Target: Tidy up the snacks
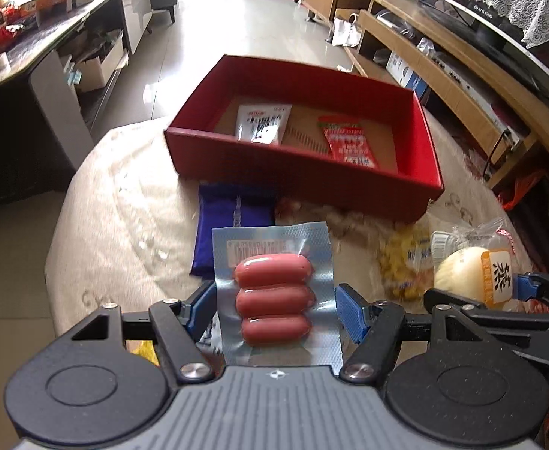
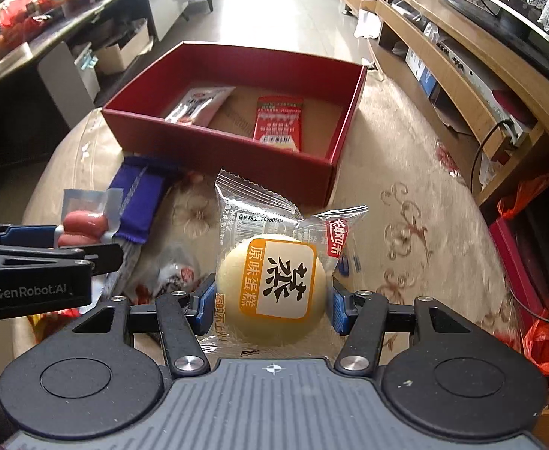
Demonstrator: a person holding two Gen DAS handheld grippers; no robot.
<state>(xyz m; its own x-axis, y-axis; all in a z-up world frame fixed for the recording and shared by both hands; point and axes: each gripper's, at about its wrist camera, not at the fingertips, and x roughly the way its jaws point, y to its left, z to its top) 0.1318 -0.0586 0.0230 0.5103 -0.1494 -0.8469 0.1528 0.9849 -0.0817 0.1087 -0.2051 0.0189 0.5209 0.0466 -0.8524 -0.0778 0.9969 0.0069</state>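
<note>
Left gripper (image 1: 275, 300) pinching a clear pack of three little sausages (image 1: 273, 296), blue pads pressed on both sides of the pack. Pack up off the table, out in front of the red box (image 1: 304, 183). Right gripper (image 2: 270, 298) pinching a round yellow cake in a clear wrapper (image 2: 272, 288), pads tight on its left and right. Cake held up too, near the front wall of the box. Inside the box, flat on the brown bottom: a white packet (image 1: 261, 123) on the left and a red packet (image 1: 349, 142) beside it, a little apart. On the round table with the flowery cloth (image 1: 124, 206): a blue-purple packet (image 1: 233, 221) just in front of the box, and a yellow snack bag (image 1: 405, 262), blurry, between the two grippers. Long wooden shelf (image 2: 461, 86) off to the right of the table.
</note>
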